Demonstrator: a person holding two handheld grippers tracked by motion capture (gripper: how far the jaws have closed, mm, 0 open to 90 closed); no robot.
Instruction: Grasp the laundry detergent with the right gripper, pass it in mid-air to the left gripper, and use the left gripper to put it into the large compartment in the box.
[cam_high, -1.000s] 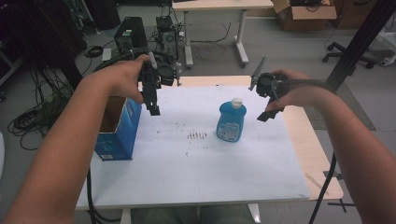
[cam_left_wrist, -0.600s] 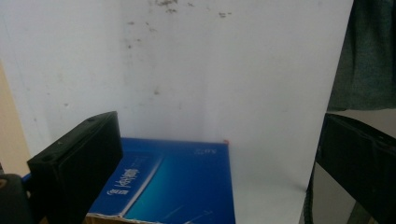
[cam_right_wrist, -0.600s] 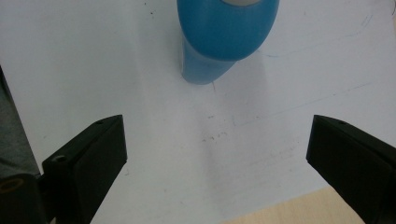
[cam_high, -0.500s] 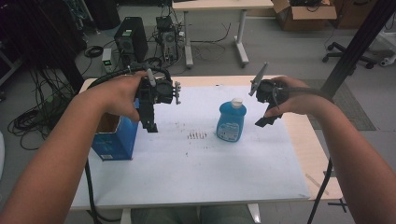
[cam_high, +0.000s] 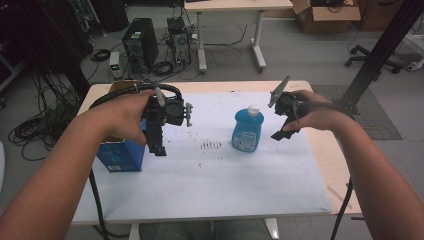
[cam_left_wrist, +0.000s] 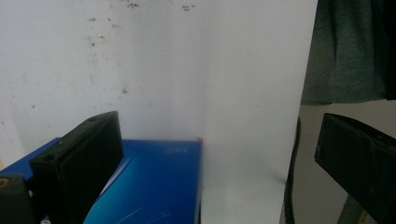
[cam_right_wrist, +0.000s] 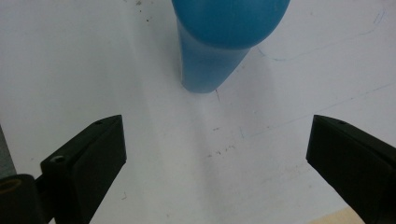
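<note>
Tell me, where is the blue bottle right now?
In the high view the bottle stands upright on the white mat, right of centre, just left of the right hand-held gripper.

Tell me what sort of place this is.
Probably a lab or workshop: computer towers and tangled cables sit on the floor, a cardboard box lies under a second desk, and an office chair stands nearby.

**Bottle and box on the white mat**

A blue translucent plastic bottle with a white cap (cam_high: 247, 131) stands upright just right of centre in the high view, on the white mat. A blue rectangular cardboard box (cam_high: 121, 155) stands at centre left, at the mat's left edge, its top open. The two sit well apart.
</note>
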